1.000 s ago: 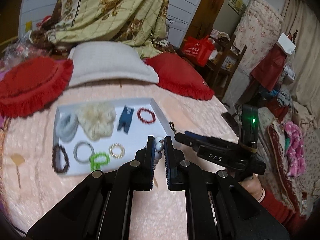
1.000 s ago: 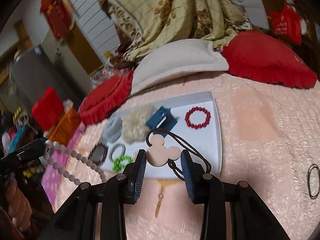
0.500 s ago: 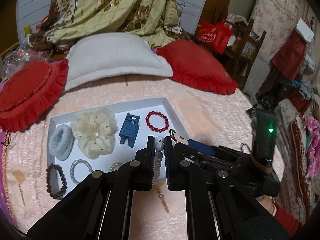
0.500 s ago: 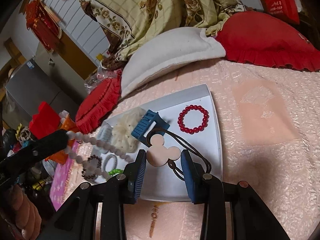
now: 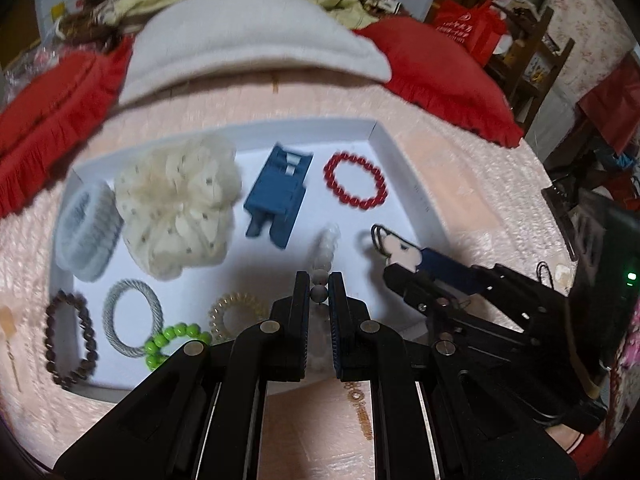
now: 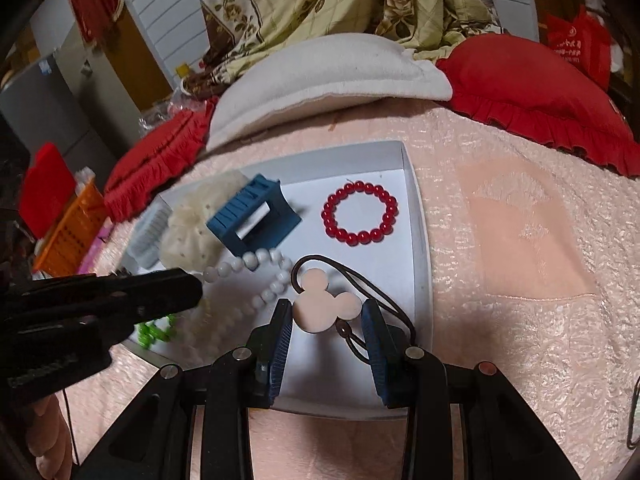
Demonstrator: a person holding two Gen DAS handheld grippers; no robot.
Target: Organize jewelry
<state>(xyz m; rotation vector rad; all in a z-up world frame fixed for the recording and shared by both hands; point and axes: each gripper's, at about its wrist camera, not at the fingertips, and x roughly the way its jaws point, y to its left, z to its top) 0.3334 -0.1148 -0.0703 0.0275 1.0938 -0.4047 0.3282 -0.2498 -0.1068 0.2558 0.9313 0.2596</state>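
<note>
Left wrist view shows the white tray (image 5: 404, 168) on the pink bedspread (image 5: 472, 184), already holding most of the jewelry. Along the far row, from left to right, lie a grey-blue scrunchie (image 5: 89, 232), a cream scrunchie (image 5: 178, 204), a blue hair claw (image 5: 280, 194) and a red bead bracelet (image 5: 355, 180). Along the near row lie a dark bead bracelet (image 5: 72, 338), a grey hair tie (image 5: 132, 318), a green bead bracelet (image 5: 172, 340) and a coil hair tie (image 5: 234, 314). These eight items count as placed.

Two items remain in hand:
- The left gripper (image 5: 319, 292) is pinched on a white bead strand (image 5: 326, 248). The right wrist view shows that strand (image 6: 256, 280) draped down onto the tray floor, just near of the hair claw (image 6: 252, 220). It appears to be partly laid down but not released.
- The right gripper (image 6: 326, 312) is clamped on a pale mouse-head hair tie (image 6: 322, 308), with its brown elastic cord trailing beside the right finger. The charm is over the near right part of the tray (image 6: 420, 272), near of the red bead bracelet (image 6: 360, 214).

Remaining work, as judged: release both items into the bare area between the hair claw and the near rim. One small item (image 5: 560, 274) with a dark loop lies on the bedspread right of the tray; a pale item (image 5: 8, 320) lies left of it. Both are probably still to be collected. The task appears to be well advanced.
</note>
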